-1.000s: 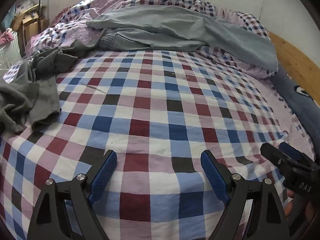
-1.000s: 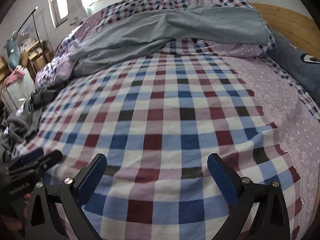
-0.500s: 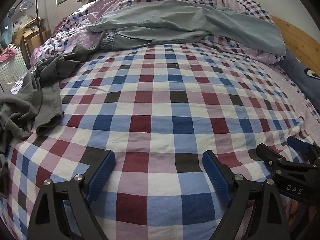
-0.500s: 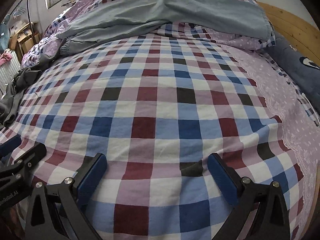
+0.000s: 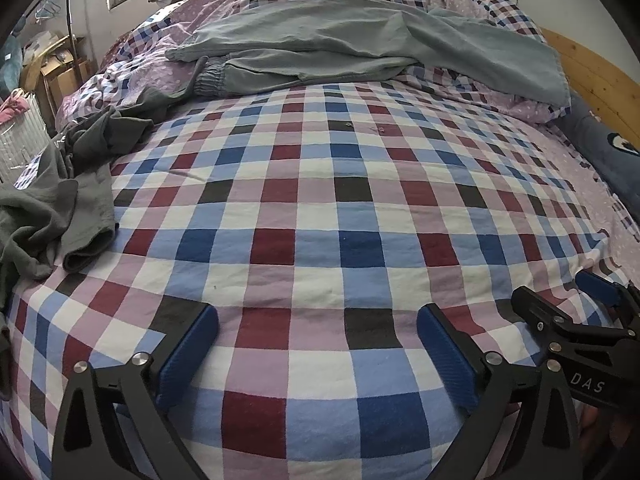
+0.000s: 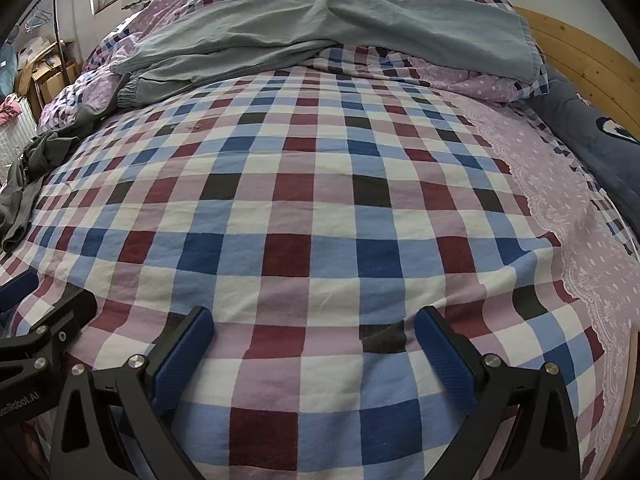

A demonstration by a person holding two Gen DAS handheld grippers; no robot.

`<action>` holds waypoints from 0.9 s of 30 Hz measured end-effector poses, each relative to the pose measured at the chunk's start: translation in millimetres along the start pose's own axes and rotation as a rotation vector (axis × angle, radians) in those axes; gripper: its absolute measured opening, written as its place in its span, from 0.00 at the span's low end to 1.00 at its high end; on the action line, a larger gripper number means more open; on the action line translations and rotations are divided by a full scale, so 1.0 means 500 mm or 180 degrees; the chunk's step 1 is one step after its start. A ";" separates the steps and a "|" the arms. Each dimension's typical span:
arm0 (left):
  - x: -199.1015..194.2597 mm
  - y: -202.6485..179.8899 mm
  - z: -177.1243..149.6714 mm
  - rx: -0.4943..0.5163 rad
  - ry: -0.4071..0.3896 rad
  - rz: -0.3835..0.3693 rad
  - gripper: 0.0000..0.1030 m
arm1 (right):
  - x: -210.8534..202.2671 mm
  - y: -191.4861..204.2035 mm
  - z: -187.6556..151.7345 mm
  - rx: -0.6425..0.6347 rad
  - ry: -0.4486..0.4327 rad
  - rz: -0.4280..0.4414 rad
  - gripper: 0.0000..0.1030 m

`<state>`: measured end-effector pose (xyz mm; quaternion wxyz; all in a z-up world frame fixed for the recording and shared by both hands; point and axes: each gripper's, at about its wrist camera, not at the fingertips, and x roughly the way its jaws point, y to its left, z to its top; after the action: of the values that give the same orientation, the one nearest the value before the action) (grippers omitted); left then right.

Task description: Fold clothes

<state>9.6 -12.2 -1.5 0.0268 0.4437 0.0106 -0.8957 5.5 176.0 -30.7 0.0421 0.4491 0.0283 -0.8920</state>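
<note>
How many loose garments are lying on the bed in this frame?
2: the grey-blue trousers draped over the bunched duvet at the far end, and a dark grey garment crumpled at the left edge. More may be hidden.

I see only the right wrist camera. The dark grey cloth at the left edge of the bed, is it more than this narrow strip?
Observer: Yes. The left wrist view shows the dark grey garment as a crumpled heap, with one hemmed end lying on the checked sheet.
Operator: Is the left gripper holding anything?
Observer: No. The left gripper is open, with only sheet between its fingers.
Operator: Does it touch that garment?
Observer: No. The garment lies apart from it, further left and ahead.
</note>
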 end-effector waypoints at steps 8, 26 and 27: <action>0.006 0.006 0.005 0.0005 0.0007 -0.0001 0.99 | 0.001 0.000 0.000 0.0002 -0.0003 0.0007 1.00; 0.001 0.001 -0.001 -0.0021 -0.0022 0.0010 0.99 | 0.001 0.001 0.000 -0.0002 -0.0010 0.0008 1.00; 0.000 0.002 -0.002 -0.0023 -0.0023 0.0007 0.99 | 0.001 0.000 0.000 -0.0002 -0.0010 0.0008 1.00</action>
<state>10.2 -13.3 -2.1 0.0295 0.4403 0.0132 -0.8973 5.5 175.7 -31.2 0.0434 0.4477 0.0280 -0.8927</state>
